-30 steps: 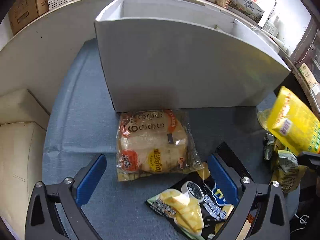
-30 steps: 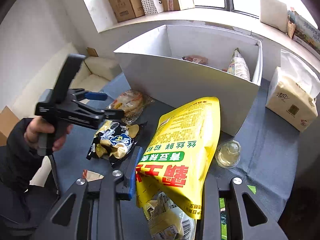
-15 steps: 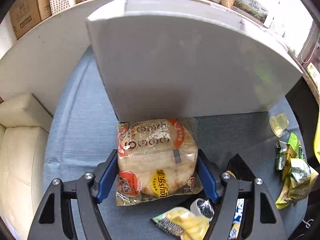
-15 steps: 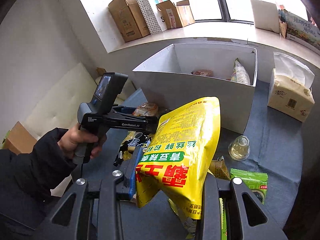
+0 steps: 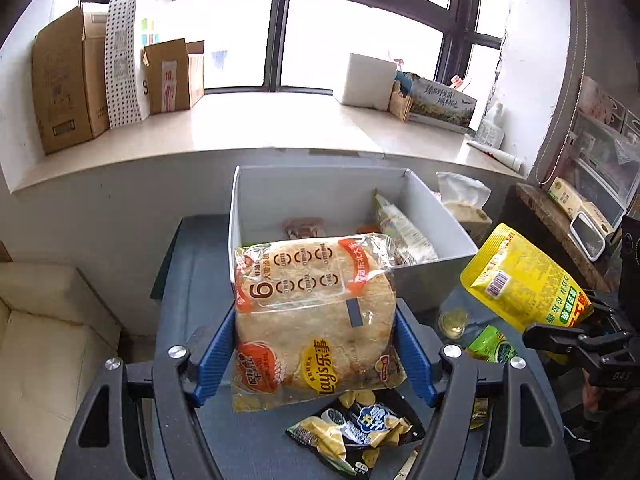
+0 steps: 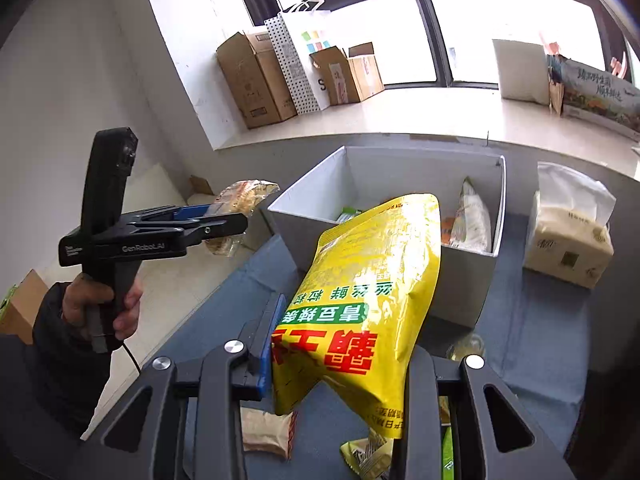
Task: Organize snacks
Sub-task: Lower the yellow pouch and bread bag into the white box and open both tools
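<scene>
Left wrist alone shows the left tongs [image 5: 314,344] clamping the cracker pack [image 5: 316,312]; right tongs [image 6: 340,354] grip the yellow bag [image 6: 360,304].

This looks like a lived-in room at home, used partly for storage. A broad window [image 5: 360,32] sits above a deep pale sill [image 5: 240,128] stacked with cardboard boxes [image 5: 68,80] and a dotted paper bag [image 5: 124,56]. A cream sofa cushion [image 5: 44,344] stands beside the cloth-covered counter [image 5: 192,280], and a tissue pack [image 6: 568,236] rests on it.
</scene>
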